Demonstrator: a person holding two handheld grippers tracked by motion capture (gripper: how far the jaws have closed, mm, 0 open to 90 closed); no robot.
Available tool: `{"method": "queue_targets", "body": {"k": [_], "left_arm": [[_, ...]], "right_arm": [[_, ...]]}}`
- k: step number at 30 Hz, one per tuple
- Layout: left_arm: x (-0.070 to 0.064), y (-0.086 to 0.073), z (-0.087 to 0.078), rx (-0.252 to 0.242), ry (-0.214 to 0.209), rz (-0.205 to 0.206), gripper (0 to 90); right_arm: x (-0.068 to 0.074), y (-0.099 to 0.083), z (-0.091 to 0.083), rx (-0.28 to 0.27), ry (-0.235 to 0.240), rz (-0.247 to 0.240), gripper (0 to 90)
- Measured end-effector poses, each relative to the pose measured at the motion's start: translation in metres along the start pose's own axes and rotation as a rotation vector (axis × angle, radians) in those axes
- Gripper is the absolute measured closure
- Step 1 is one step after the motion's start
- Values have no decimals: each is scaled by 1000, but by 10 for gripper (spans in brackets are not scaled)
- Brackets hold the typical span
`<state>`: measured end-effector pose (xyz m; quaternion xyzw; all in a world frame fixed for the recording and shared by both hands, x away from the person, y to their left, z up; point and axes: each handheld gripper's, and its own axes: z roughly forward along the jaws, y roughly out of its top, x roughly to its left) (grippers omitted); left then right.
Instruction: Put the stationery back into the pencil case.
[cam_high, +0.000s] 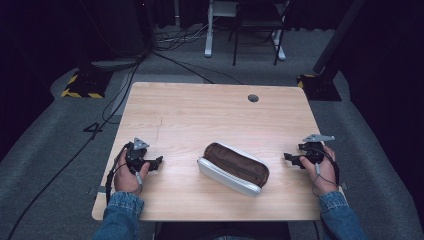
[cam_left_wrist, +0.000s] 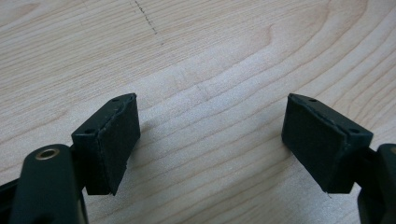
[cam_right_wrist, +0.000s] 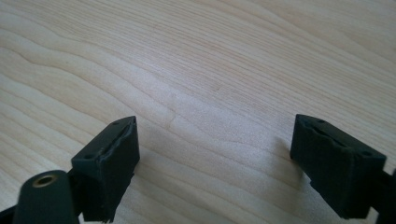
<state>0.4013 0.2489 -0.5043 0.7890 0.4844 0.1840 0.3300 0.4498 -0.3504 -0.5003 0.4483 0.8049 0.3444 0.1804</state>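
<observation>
A pencil case waits between two opened grippers on a wooden table.

On the table (cam_high: 200, 107), the brown-and-grey pencil case (cam_high: 233, 168) is laid near the front edge, well apart from both tools. It is judged light, soft and yielding, best pinched at an end or along the zipped edge. The left gripper (cam_high: 158, 162) and right gripper (cam_high: 287, 157) are spread, empty. No writing can be read.

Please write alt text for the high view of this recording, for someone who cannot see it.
A brown and grey zip pouch lies untouched on a light wooden table, between a person's two hands. The left hand-held gripper and the right hand-held gripper rest on the table either side, jaws pointing inward toward the pouch.
</observation>
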Motion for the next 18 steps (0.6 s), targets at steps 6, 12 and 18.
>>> {"method": "queue_targets", "body": {"k": [6, 12, 18], "left_arm": [[0, 0, 0, 0, 1, 2, 196], [0, 0, 0, 0, 1, 2, 195], [0, 0, 0, -1, 2, 3, 195]], "right_arm": [[4, -1, 4, -21, -38, 3, 103], [5, 0, 6, -16, -41, 6, 86], [5, 0, 6, -16, -40, 6, 86]]}}
